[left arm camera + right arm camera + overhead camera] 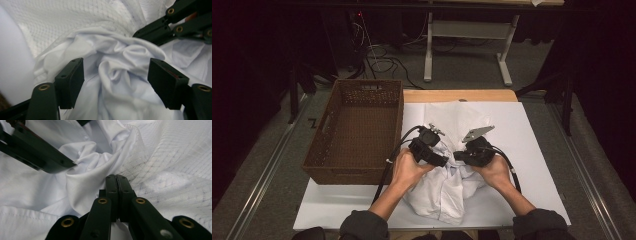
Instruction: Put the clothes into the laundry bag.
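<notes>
The crumpled white cloth garment (447,185) lies on the white tabletop (537,150), just right of the brown woven basket (357,130). The left gripper (116,82) has its fingers spread apart, with a bunched fold between them that the pads do not press. The right gripper (116,195) has its fingers pressed together, and I cannot tell if cloth is pinched there.

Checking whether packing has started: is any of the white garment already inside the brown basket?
No: in the high view the brown basket holds nothing, and the white garment lies bunched on the table beside it.
</notes>
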Tool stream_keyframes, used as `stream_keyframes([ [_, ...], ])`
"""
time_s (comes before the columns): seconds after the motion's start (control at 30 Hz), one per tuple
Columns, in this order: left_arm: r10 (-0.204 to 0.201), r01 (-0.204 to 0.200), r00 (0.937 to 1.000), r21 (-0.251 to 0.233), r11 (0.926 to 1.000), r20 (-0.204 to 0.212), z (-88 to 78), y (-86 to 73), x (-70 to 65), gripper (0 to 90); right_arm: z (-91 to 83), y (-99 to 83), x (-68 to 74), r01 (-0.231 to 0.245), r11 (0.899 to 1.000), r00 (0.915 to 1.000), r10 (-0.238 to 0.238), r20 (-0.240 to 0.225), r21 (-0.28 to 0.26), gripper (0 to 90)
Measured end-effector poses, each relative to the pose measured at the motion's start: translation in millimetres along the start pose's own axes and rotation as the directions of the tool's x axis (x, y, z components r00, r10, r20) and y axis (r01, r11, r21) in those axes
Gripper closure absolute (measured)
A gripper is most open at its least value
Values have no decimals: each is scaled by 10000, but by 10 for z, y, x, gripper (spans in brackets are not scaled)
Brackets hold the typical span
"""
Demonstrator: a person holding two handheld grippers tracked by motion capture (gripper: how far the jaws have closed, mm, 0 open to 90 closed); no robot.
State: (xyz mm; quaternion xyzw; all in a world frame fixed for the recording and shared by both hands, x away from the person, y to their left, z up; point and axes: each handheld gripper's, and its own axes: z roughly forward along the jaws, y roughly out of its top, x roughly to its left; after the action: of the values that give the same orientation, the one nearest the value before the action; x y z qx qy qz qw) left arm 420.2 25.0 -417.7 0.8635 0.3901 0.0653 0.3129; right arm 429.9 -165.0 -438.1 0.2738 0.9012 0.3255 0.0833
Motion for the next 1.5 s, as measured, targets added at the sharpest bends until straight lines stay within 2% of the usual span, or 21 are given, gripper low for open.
stream_keyframes([
  [0.13,-176,175,9998,30,9998,123,167,26,10,297,-2,-5,-3,39,9999,10000,-39,7,116,900],
  [0.2,91,-81,9998,548,9985,-168,289,17,17,321,-4,-7,-13,110,9999,9999,-110,24,70,900],
  [0.33,373,-349,9990,909,9952,-248,383,4,0,385,-10,-9,-22,26,10000,10000,-26,-8,24,900],
  [0.4,429,-432,9991,970,9943,55,427,0,-5,492,-21,-5,-35,121,9999,9999,-120,37,-82,900],
  [0.5,788,-812,9964,901,9926,305,510,-14,-41,741,-117,35,-43,-109,9979,9999,110,22,-631,900],
  [0.63,747,-769,9966,647,9949,361,518,-10,-53,808,-207,86,-49,-295,9937,9996,296,-3,-1077,900],
  [0.73,248,-238,9995,525,9983,-195,558,15,37,824,-258,117,-33,-361,9914,9991,331,-262,-1255,900],
  [0.77,248,-238,9995,525,9983,-195,558,15,37,822,-249,115,-18,-361,9924,9990,328,-297,-1175,900],
  [0.8,-82,100,9991,423,9991,-421,597,19,85,813,-229,109,-6,-267,9938,9993,236,-293,-1079,900],
  [0.87,-46,72,9983,434,9990,-586,604,24,67,794,-208,98,5,-197,9955,9996,177,-221,-927,900],
  [0.9,219,-167,9963,632,9979,-828,573,30,30,677,-147,63,16,-34,9989,9999,27,-141,-470,900],
  [0.93,219,-167,9963,632,9979,-828,573,30,30,628,-147,63,16,-34,9989,9999,27,-141,-470,900],
  [0.97,264,-211,9963,651,9977,-823,534,30,18,628,-127,52,23,57,9995,10000,-59,-57,-320,900],
  [1.0,269,-215,9962,658,9976,-825,414,33,21,525,-79,19,28,269,9996,9996,-269,3,-85,900],
  [1.03,269,-215,9962,658,9976,-825,414,33,21,494,-79,19,28,269,9996,9996,-269,3,-85,900],
  [1.13,254,-218,9935,336,9992,-1110,183,37,54,463,-22,-24,24,139,9998,9999,-139,12,165,900],
  [1.2,336,-311,9871,180,9994,-1563,77,47,71,437,3,-37,20,21,9995,10000,-21,-17,327,900],
  [1.27,332,-272,9717,287,9992,-2338,7,73,125,388,20,-35,16,125,9992,9999,-126,24,391,900],
  [1.3,332,-272,9717,287,9992,-2338,7,73,125,369,20,-35,16,125,9992,9999,-126,24,391,900],
  [1.37,187,19,9643,773,9970,-2641,84,80,181,339,23,-27,17,131,9991,9999,-131,-2,415,900],
  [1.5,65,600,9436,1904,9799,-3311,339,72,272,314,14,-40,4,-53,9990,10000,53,5,446,900],
])
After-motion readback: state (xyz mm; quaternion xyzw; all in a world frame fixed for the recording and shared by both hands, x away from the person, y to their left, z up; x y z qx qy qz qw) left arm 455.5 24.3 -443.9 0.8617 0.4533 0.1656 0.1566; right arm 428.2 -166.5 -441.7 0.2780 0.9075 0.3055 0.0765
